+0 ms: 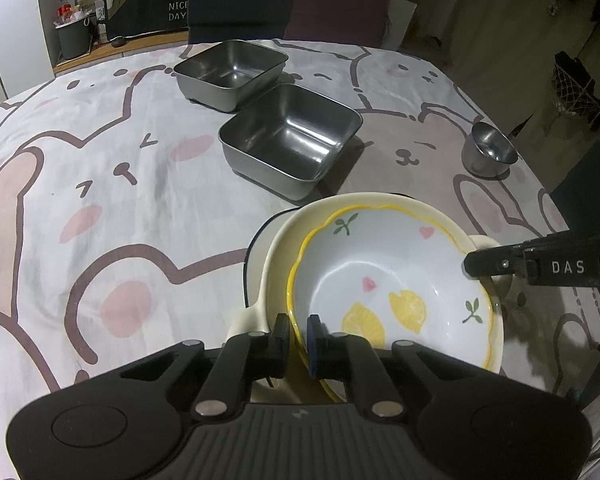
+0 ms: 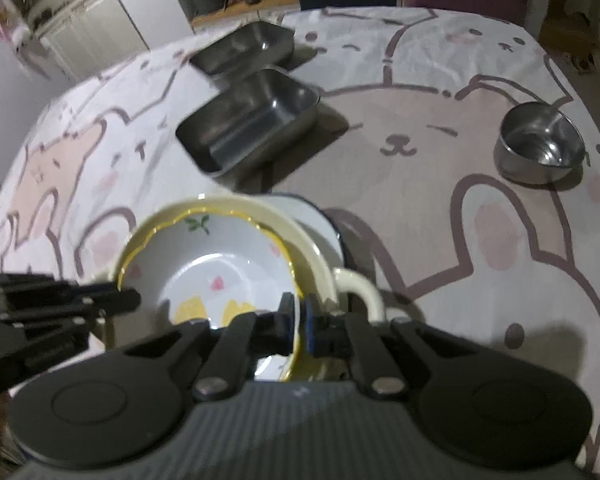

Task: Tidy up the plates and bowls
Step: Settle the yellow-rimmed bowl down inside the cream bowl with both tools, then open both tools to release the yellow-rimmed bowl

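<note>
A white bowl with lemons and a wavy yellow rim sits nested in a cream bowl with side handles. The cream bowl rests on a white plate with a dark rim. My left gripper is shut on the lemon bowl's near rim, one finger inside and one outside. My right gripper pinches the rim on the opposite side. Each gripper also shows in the other's view: the right gripper at the bowl's right edge, the left gripper at its left edge.
Two square steel containers stand behind the stack on the bunny-print tablecloth. A small steel cup sits at the right near the table edge. Chairs stand at the far side.
</note>
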Motion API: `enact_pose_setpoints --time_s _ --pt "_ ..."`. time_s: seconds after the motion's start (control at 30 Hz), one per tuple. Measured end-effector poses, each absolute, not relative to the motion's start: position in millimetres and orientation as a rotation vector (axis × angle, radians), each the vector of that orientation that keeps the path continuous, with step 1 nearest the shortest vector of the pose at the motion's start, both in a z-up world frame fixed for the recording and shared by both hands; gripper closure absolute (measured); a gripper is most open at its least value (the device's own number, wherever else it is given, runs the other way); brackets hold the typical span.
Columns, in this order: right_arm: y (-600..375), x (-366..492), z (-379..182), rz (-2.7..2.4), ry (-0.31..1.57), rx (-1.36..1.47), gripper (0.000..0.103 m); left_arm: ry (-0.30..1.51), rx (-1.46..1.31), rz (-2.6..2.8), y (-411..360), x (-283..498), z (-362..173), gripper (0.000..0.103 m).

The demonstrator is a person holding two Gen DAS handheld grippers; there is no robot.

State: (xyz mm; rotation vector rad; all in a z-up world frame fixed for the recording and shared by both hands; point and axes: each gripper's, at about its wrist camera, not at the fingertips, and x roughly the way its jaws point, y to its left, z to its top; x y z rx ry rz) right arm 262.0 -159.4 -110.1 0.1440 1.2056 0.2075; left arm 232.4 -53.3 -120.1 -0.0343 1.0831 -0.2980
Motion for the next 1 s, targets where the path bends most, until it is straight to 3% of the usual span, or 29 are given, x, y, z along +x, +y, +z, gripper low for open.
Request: enact_pose_setpoints --time_s 0.63,0.8,0.93,1.0 --pt "-158 259 -111 0.214 1.209 0.113 0.098 1.083 -0.027 -0.292 -55 231 -119 0.094" --pt "-163 254 -99 0.235 1.163 0.153 0.094 1.073 -0.04 -0.292 -52 227 -114 0.092" --pt "-164 245 -90 0.254 1.124 0.159 0.093 1.053 -0.045 -0.299 -51 223 -107 0.079" --pt "-165 242 -88 0.254 1.112 0.154 0.086 1.045 -0.044 -0.301 -51 220 -103 0.077"
